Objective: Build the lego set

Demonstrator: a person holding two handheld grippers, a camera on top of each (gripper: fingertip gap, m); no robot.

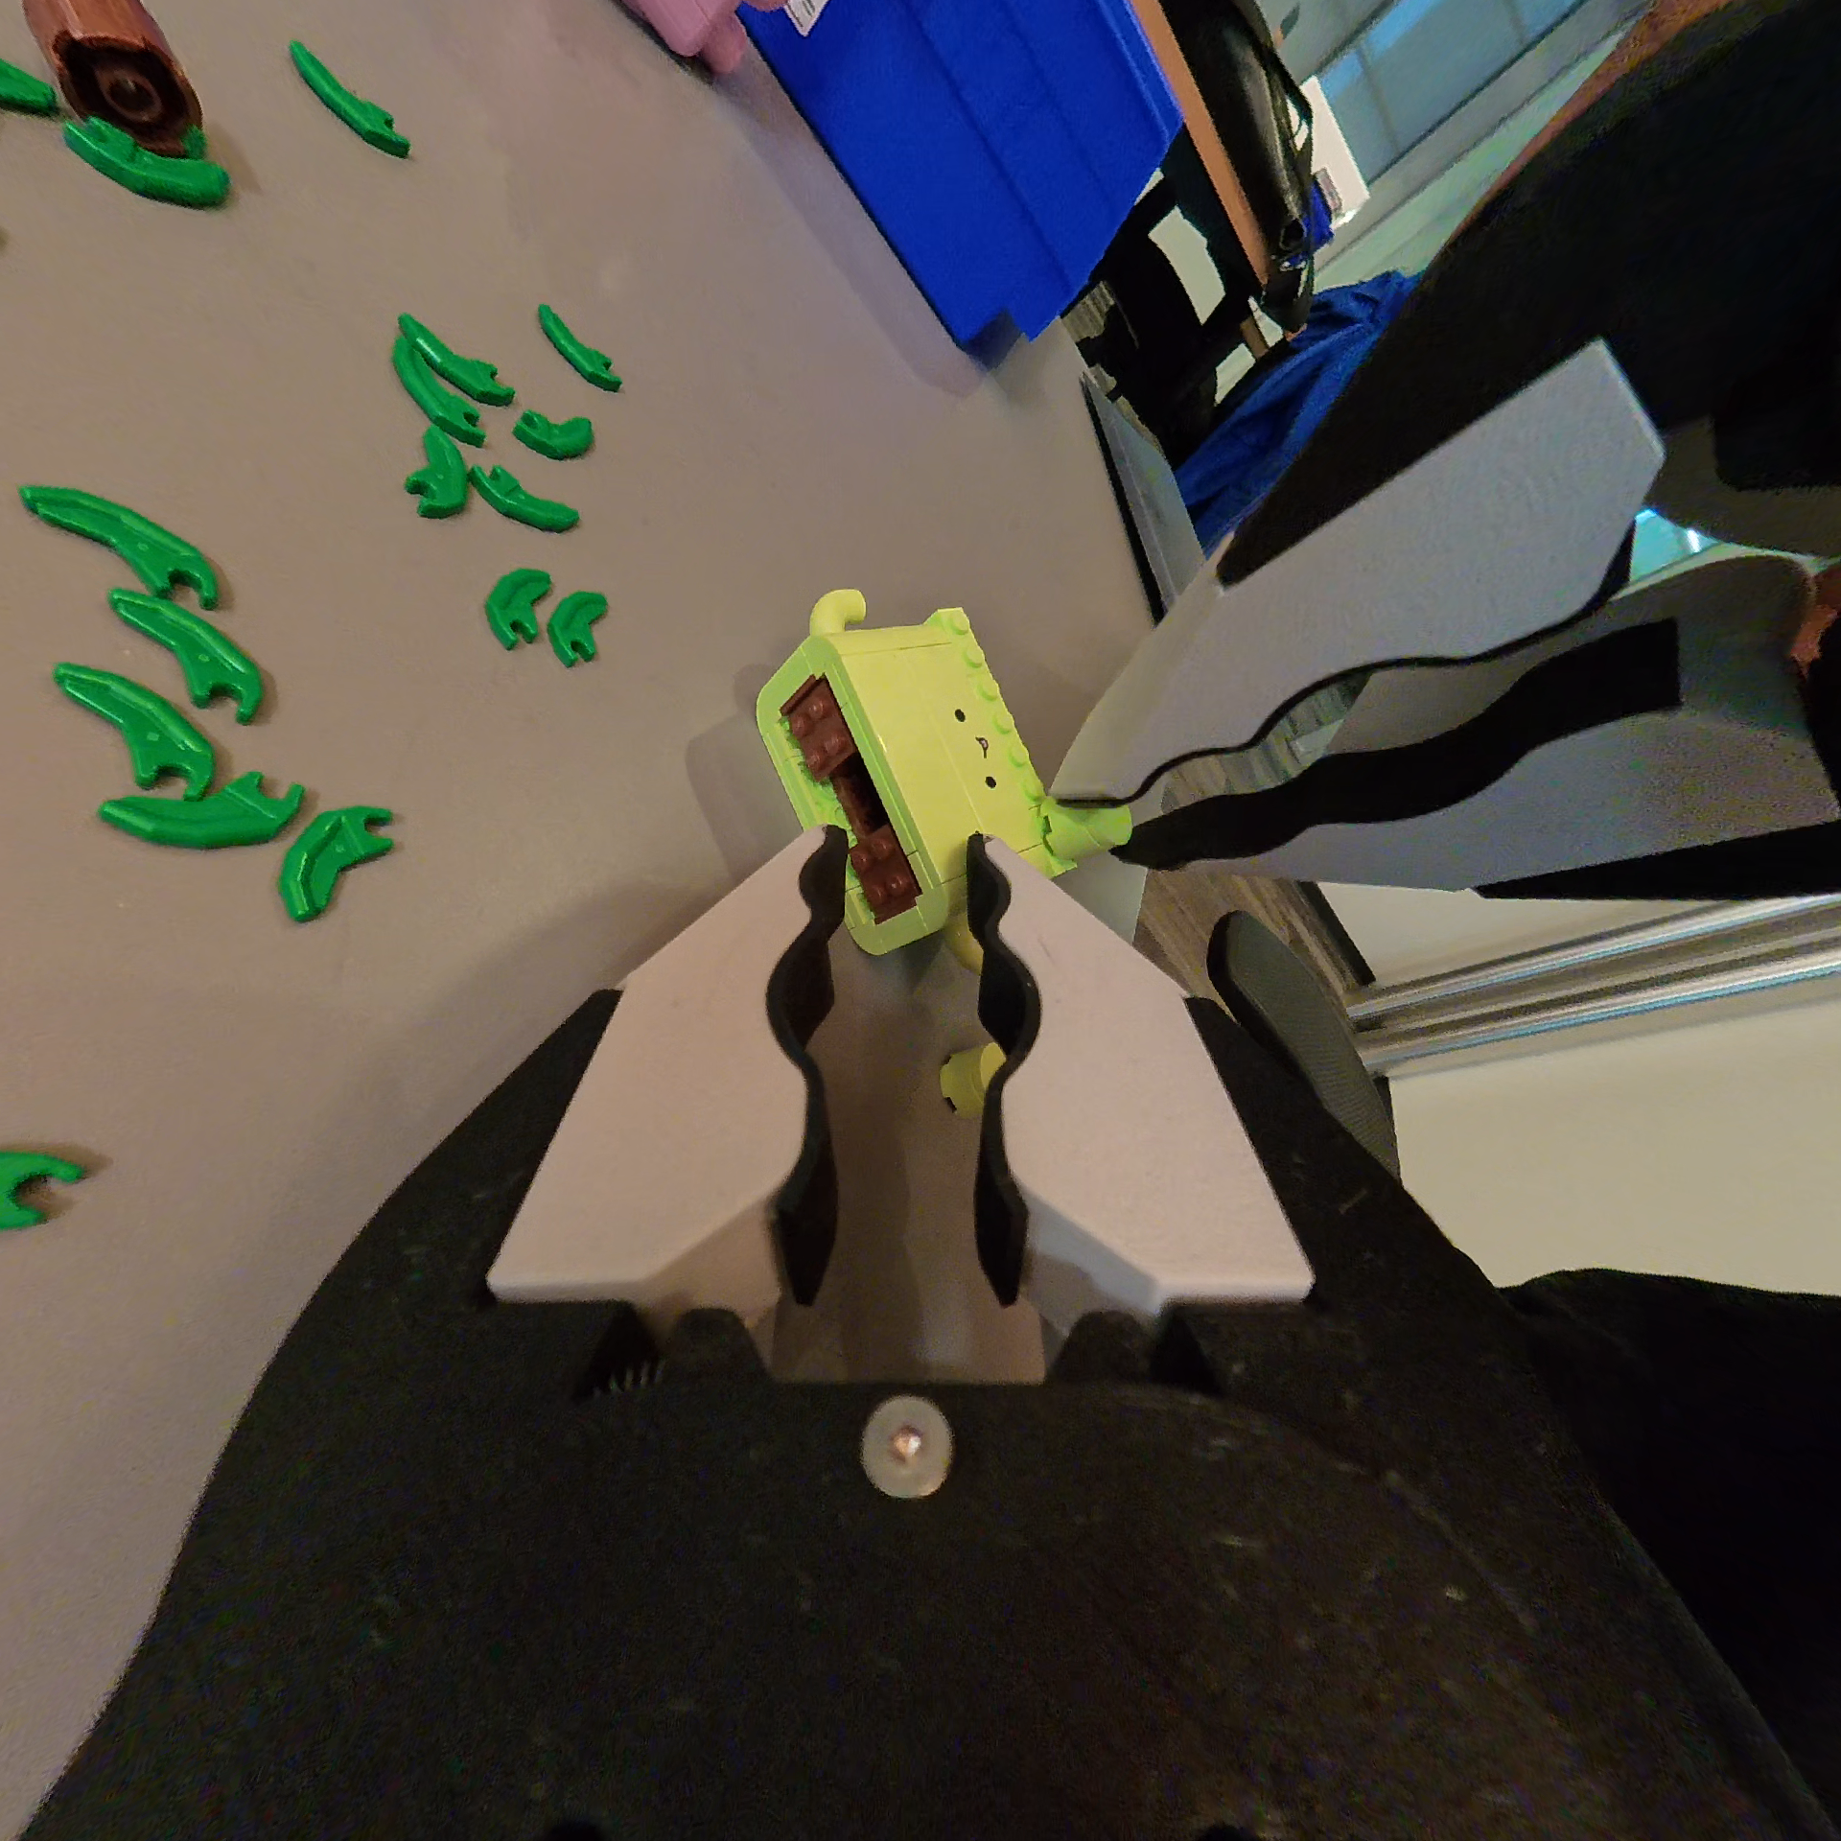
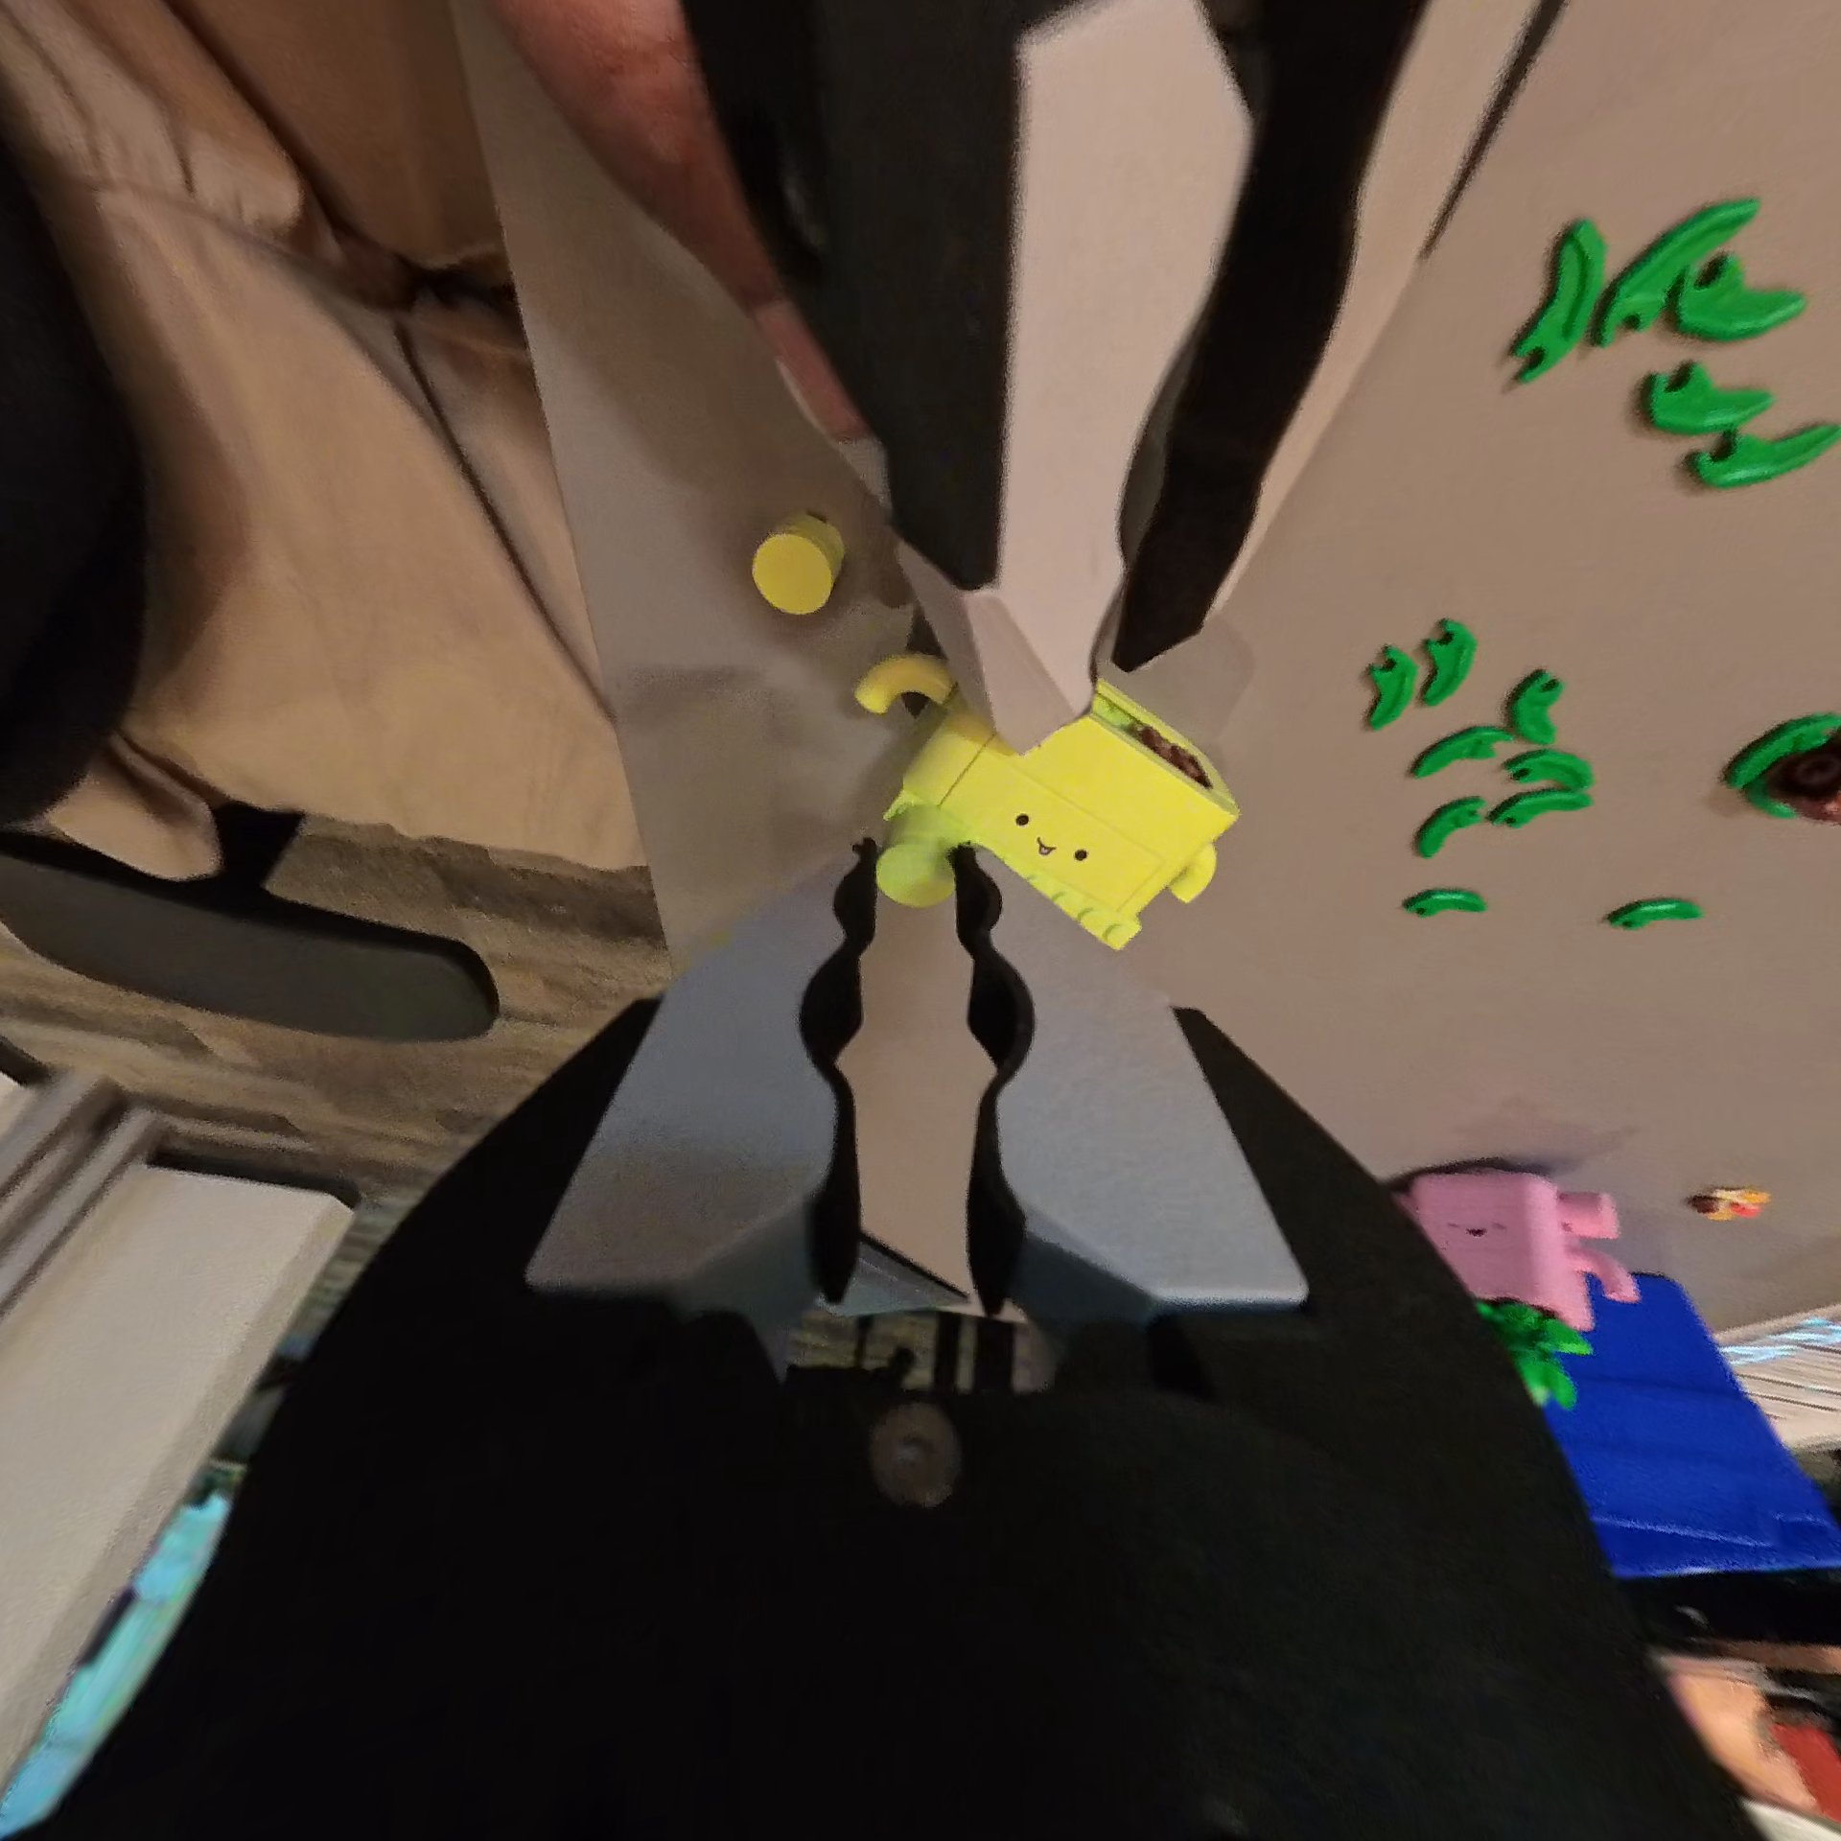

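Note:
A lime-green pot figure (image 1: 926, 727) with a small face and brown studs on top hangs just above the grey table near its edge. My left gripper (image 1: 902, 852) is shut on one end of its body; it comes in from above in the right wrist view (image 2: 1086, 687). My right gripper (image 2: 912, 857) is shut on a round lime leg piece (image 2: 912, 877) at the figure's (image 2: 1086, 817) lower corner, and it comes in from the right in the left wrist view (image 1: 1106, 827). A loose round lime piece (image 1: 971, 1076) lies on the table beside my left fingers and shows in the right wrist view too (image 2: 797, 563).
Several green leaf pieces (image 1: 199, 648) lie scattered over the table (image 1: 598, 249), also in the right wrist view (image 2: 1494, 767). A brown trunk piece (image 1: 120, 80) stands at the far side. A blue bin (image 1: 976, 149) and a pink figure (image 2: 1514, 1245) sit at the back. The table edge (image 1: 1136, 558) is close. Less than 4 cm separates the two grippers' tips.

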